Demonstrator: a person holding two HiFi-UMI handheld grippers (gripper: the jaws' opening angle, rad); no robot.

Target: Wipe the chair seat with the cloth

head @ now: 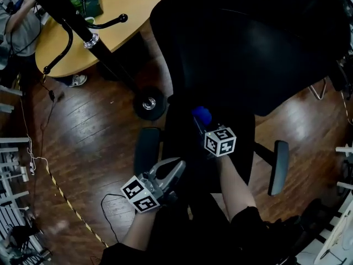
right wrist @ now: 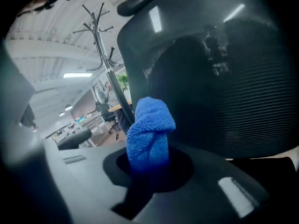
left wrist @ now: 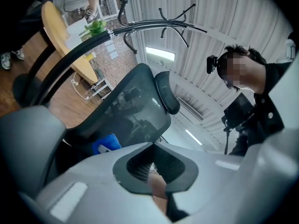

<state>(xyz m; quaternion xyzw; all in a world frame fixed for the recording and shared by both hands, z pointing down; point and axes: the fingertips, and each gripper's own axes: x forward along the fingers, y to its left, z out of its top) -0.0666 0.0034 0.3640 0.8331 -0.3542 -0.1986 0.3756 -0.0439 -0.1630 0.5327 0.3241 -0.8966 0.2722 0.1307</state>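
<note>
A black office chair stands below me; its seat [head: 185, 134] lies between two armrests, under the big mesh backrest [head: 259, 43]. My right gripper [head: 199, 121] hovers over the seat, shut on a bunched blue cloth [head: 201, 115]. The right gripper view has the cloth [right wrist: 149, 134] sticking up out of the closed jaws before the backrest [right wrist: 224, 78]. My left gripper [head: 177, 165] is at the seat's front left, jaws together and holding nothing. The left gripper view looks along its shut jaws at the backrest [left wrist: 131, 106] and the cloth [left wrist: 106, 143].
Armrests flank the seat on the left [head: 146, 150] and right [head: 280, 167]. A black coat stand with a round base [head: 149, 102] leans beside a round wooden table [head: 121, 10]. A cable [head: 110, 203] and striped tape [head: 71, 206] run over the wooden floor. A person [head: 16, 26] sits far left.
</note>
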